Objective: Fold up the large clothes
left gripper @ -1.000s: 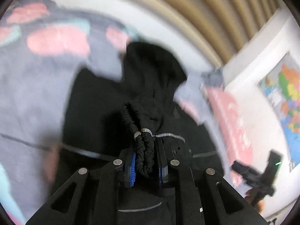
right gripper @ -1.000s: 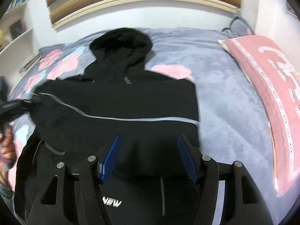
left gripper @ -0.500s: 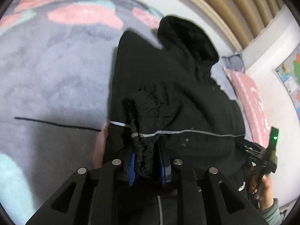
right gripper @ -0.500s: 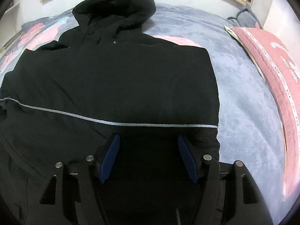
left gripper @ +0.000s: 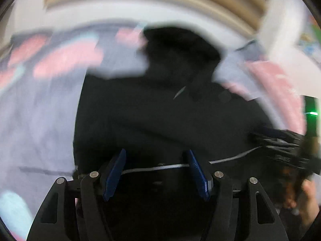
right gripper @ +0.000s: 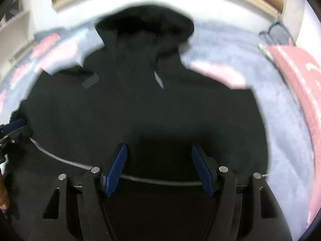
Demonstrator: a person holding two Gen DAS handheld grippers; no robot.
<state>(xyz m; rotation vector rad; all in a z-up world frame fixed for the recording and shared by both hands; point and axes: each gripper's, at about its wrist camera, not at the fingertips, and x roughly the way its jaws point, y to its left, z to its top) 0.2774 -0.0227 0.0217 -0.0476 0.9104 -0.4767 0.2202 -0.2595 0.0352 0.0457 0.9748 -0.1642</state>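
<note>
**Black hooded jacket flat on the bed, both grippers spread above it**

One black hooded jacket fills the centre of both views, lying on the grey blanket with its hood toward the upper middle of the frame. No writing can be read on it in these blurred frames. One thin pale reflective stripe runs across its lower part, just behind the blue pads. A small grey patch sits at upper left of the chest, and a pale zip pull hangs below the hood.

The right gripper has its two fingers spread wide over the fabric, nothing between them. The left gripper is likewise spread apart and holds nothing; in the right wrist view it shows at the far left edge, beside the jacket's side.

The blanket carries several pink and pale blue blotches. One pink pillow lies along the right edge of the frame. A slatted wooden headboard arcs across the top, and a coloured wall map is smeared at upper right of the left wrist view.
</note>
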